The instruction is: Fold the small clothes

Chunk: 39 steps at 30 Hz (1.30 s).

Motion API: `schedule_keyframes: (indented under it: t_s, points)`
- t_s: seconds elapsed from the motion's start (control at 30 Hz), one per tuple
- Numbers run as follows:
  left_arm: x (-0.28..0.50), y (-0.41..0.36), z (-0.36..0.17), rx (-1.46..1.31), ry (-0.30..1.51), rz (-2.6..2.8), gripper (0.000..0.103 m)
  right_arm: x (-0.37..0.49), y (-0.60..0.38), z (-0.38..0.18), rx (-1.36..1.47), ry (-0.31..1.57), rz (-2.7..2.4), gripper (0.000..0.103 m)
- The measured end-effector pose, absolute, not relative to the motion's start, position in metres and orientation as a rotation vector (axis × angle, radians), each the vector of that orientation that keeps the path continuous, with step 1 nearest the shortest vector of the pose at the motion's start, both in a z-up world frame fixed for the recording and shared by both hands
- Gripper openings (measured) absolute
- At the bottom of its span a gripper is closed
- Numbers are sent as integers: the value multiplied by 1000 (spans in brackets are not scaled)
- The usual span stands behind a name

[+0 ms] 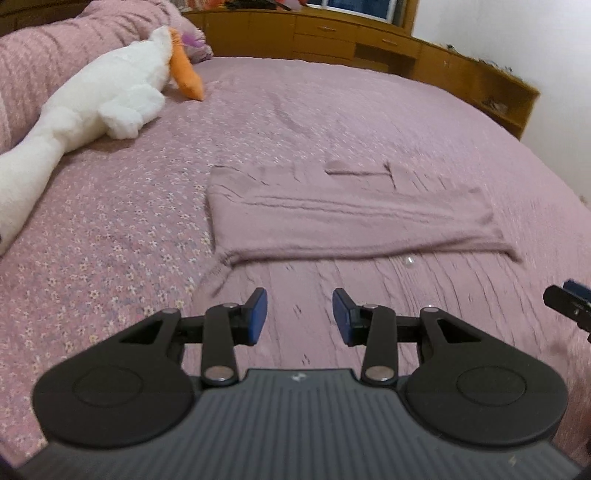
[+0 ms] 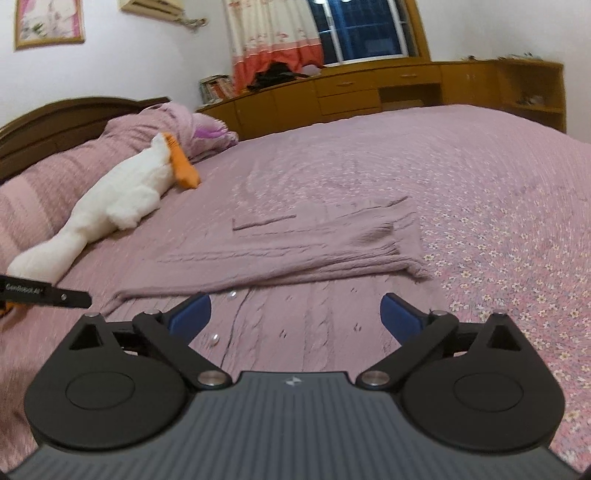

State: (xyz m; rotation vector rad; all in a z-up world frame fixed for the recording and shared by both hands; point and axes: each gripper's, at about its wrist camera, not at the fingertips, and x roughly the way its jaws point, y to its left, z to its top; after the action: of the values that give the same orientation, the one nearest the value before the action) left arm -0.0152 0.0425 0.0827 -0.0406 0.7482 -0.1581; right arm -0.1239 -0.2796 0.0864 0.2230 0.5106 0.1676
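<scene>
Knitwear, a mauve cable-knit sweater [image 1: 354, 218], lay partly folded on the bed [image 1: 110, 221], its doubled-over upper part forming a broad band across the floral pink bedspread, with the lower part spread flat toward me and running under both sets of my fingers. Farthest left, a white plush goose [image 1: 92, 107] with an orange beak stretched along the pillows [image 1: 37, 62], well apart from the sweater. Next came my left fingers [image 1: 300, 317], their blue pads [image 1: 258, 314] parted a moderate way with nothing between them, hovering over the near, flat part of the knit just short of the folded edge. A small clear button [image 1: 409, 260] sat on the knit close beneath that edge. To the right, the tip of my right fingers [image 1: 569, 299] poked into the left camera's view. From the right camera, my right fingers [image 2: 295, 314] stood spread wide, holding nothing, the cabled knit showing in the gap between the blue pads [image 2: 400, 315]; the sweater [image 2: 314, 251] lay ahead of them, its folded band slanting up to the right toward a rumpled sleeve end [image 2: 406, 236]. At the far side of the bed, a wooden cabinet [image 2: 369, 92] ran along the wall beneath a window [image 2: 362, 29] with a flowered curtain [image 2: 273, 37].
</scene>
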Motion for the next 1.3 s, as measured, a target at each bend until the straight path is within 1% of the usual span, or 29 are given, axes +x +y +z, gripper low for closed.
schedule_keyframes:
  t_s: [0.37,0.6,0.8,1.03,1.2,1.3]
  points:
    - [-51,19,73,47,803,-267,41,-166,-265,94,82,589,297,101]
    - [-70,10,60,83,841,-313,41,-187,-252,86,-91,669,371,101]
    - [-78,7,50,98,885,-316,41,-191,-239,76,-213,745,423,101]
    - [-81,9,50,98,885,-312,41,-196,-216,61,-402,839,512,101]
    - [-79,10,48,84,890,-310,41,-189,-201,46,-493,913,501,101]
    - [-80,9,49,83,882,-321,41,-182,-195,44,-509,918,474,101]
